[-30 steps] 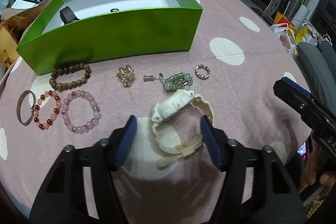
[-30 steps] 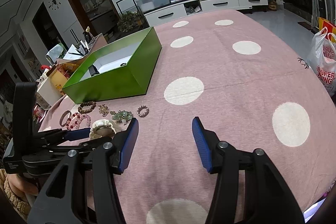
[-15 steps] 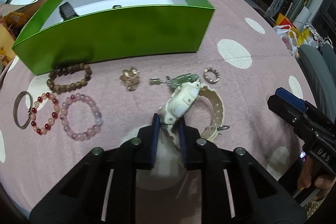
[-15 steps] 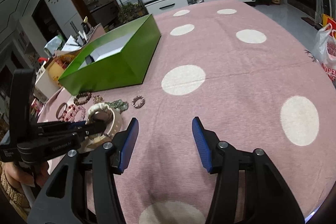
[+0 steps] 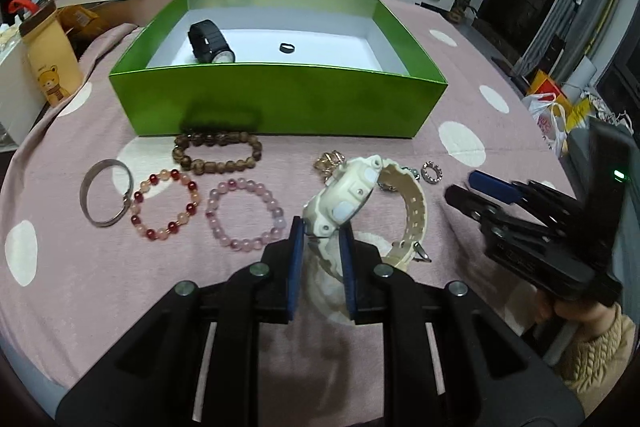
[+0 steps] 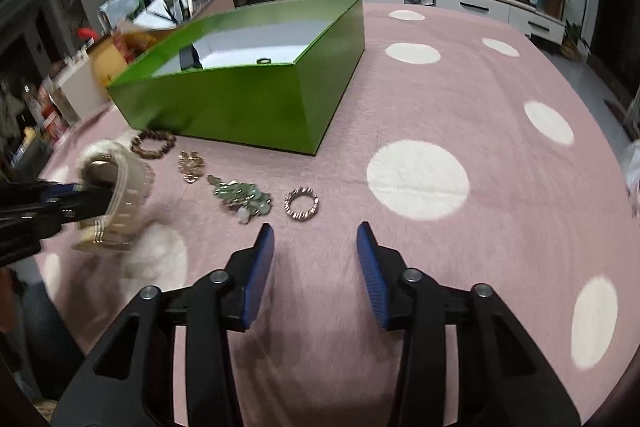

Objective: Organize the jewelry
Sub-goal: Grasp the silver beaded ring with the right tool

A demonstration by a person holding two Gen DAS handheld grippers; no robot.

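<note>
Lifted off the pink surface (image 5: 100,287) since a second ago, the cream watch (image 5: 344,199) hangs clamped in the left hand-held gripper (image 5: 320,259), short of the green box (image 5: 280,103). Right hand-held gripper (image 6: 316,267) gapes wide, holding nothing, near the beaded ring (image 6: 302,203)

No legible text in either view. Yellow carton (image 5: 52,67) at the table's left edge: cartoon bear print, small lettering above it too blurred to read. Right gripper (image 5: 486,187) body carries a faint embossed mark, unreadable.
</note>
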